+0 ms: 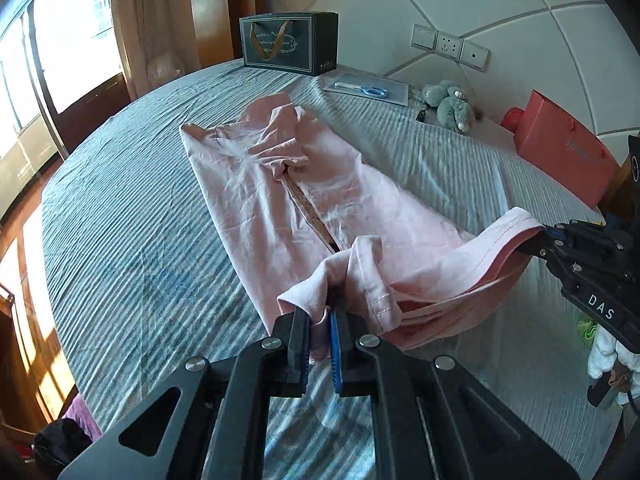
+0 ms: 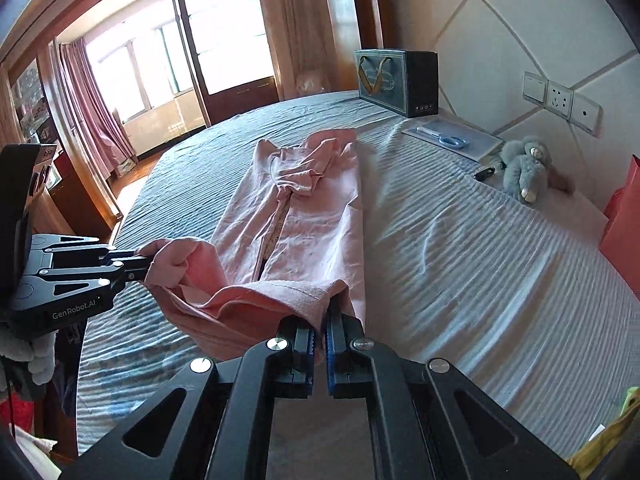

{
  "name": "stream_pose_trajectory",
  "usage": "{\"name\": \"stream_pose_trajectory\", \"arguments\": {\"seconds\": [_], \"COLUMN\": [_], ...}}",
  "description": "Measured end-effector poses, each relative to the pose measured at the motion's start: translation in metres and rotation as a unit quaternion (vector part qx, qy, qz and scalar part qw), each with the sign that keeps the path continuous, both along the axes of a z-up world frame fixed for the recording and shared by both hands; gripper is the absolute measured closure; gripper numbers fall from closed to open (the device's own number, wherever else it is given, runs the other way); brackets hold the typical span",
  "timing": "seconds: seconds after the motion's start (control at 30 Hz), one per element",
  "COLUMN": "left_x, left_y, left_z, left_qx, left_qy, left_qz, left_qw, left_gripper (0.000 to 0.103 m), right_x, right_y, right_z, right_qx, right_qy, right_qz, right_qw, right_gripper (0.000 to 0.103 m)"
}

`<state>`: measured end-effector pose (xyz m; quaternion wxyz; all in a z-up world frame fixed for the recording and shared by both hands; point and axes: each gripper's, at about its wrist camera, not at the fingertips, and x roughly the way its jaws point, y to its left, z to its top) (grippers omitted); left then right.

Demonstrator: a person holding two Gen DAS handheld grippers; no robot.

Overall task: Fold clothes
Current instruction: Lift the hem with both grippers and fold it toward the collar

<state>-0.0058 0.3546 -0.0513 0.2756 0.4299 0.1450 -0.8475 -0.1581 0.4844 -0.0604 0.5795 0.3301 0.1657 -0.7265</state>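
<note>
Pink cloth fills the middle of both views: a long garment (image 1: 288, 184) lies lengthwise on the bed (image 1: 132, 240), stretching away from the two claws, with its near hem lifted off the striped grey-blue sheet. The left claw (image 1: 320, 332) is clamped tight on one bunched corner of that hem, the fabric pinched between its black and blue pads. The right claw (image 2: 319, 336) is likewise closed on the other corner, a fold of pink caught between its pads. Between the two claws the hem sags in a loose curve, open like a mouth, showing a darker pink inside.

Seen from the left wrist, the right claw reaches in from the right edge with the hem's edge at its tip; seen from the right wrist, the left claw comes in from the left edge with cloth gathered at its tip.

Beyond the claws, the far end of the garment is rumpled, with a collar or sleeve folded over on itself and a pale patterned strip running down its middle. Further off, past the garment, a dark gift bag (image 1: 290, 42) with tan handles stands at the bed's far edge. To the right of it lie scissors (image 1: 362, 89) with blue handles on a flat sheet, then a grey plush toy (image 1: 448, 104), and a coral-red paper bag (image 1: 568, 156) near the padded wall.
</note>
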Motion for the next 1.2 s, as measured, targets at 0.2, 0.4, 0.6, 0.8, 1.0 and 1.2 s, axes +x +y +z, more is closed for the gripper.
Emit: {"name": "stream_pose_trajectory", "arguments": {"seconds": [0.2,0.4,0.6,0.8,1.0,1.2], "left_x": [-0.018,-0.031,-0.059,-0.092,-0.11,-0.101], "left_y": [-0.06,-0.125,-0.214,-0.301,-0.336,-0.337], "left_z": [0.007,-0.002,-0.015,-0.031,-0.047,-0.03], "left_qx": [0.012,0.033,0.055,0.07,0.056,0.044], "left_qy": [-0.001,0.004,0.006,-0.016,-0.043,-0.031], "left_qz": [-0.023,-0.015,-0.034,-0.066,-0.108,-0.152], "left_qw": [0.9997,0.9993,0.9979,0.9952,0.9917,0.9869], "left_gripper": [0.096,0.096,0.096,0.095,0.025,0.013], "right_x": [-0.013,-0.022,-0.048,-0.092,-0.117,-0.101], "right_y": [-0.053,-0.121,-0.22,-0.328,-0.365,-0.309], "right_z": [0.008,0.013,0.017,-0.012,-0.039,-0.012], "right_qx": [0.005,0.014,0.038,0.104,0.131,0.103], "right_qy": [-0.006,0.011,0.026,-0.007,-0.061,-0.054], "right_qz": [-0.029,-0.017,-0.025,-0.059,-0.109,-0.186], "right_qw": [1.0,1.0,0.999,0.993,0.983,0.976], "right_gripper": [0.1,0.1,0.1,0.098,0.028,0.028]}}
